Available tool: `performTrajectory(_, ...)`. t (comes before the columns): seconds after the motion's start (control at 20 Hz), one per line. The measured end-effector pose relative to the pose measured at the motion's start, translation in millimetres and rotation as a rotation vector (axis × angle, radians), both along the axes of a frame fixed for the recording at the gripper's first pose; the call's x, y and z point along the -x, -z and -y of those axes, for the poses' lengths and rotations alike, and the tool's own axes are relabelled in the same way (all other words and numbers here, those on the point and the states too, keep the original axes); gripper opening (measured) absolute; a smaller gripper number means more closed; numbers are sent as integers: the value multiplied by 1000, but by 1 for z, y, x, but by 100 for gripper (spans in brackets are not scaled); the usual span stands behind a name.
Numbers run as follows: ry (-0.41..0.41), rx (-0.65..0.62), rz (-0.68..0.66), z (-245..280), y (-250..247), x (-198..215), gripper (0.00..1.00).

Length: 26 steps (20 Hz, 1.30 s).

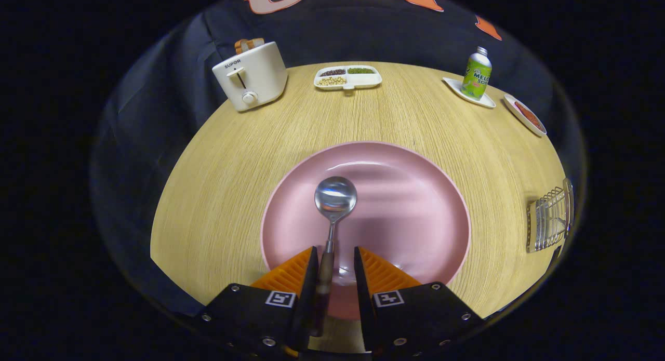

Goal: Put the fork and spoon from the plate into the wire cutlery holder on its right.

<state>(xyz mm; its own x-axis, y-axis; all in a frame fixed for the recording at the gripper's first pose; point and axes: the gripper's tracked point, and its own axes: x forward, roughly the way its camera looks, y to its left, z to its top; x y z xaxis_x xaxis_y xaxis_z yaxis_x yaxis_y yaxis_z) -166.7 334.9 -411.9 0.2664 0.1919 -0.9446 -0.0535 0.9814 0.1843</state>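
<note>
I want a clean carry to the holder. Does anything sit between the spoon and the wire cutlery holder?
Nothing visible does. The spoon lies on the pink plate, its handle between the gripper's open fingers; only bare table separates the plate from the wire cutlery holder.

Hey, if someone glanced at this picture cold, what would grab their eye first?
Probably the shiny spoon, its bowl out over the big pink plate and its handle running back between the gripper fingers, which stand slightly apart around it. Next, the white toaster at the table's far left.
</note>
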Motion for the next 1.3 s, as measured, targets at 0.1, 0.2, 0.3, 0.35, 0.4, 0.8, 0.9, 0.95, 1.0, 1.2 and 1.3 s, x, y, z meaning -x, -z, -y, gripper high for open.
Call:
performTrajectory(0.1,-13,13,-11,2,-1,-1,31)
performTrajectory(0.2,-18,37,-22,4,2,0,20)
performTrajectory(0.3,-18,40,-34,4,2,1,11)
performTrajectory(0.35,-15,34,-38,3,0,1,10)
performTrajectory(0.4,-8,28,-36,3,-1,0,7)
performTrajectory(0.8,58,28,66,52,-40,-32,5)
performTrajectory(0.9,87,20,111,70,-56,-44,5)
performTrajectory(0.95,102,20,132,81,-64,-50,5)
performTrajectory(1.0,116,20,149,90,-71,-55,5)
performTrajectory(1.2,152,31,211,130,-102,-74,5)
performTrajectory(1.3,162,32,234,152,-118,-80,5)
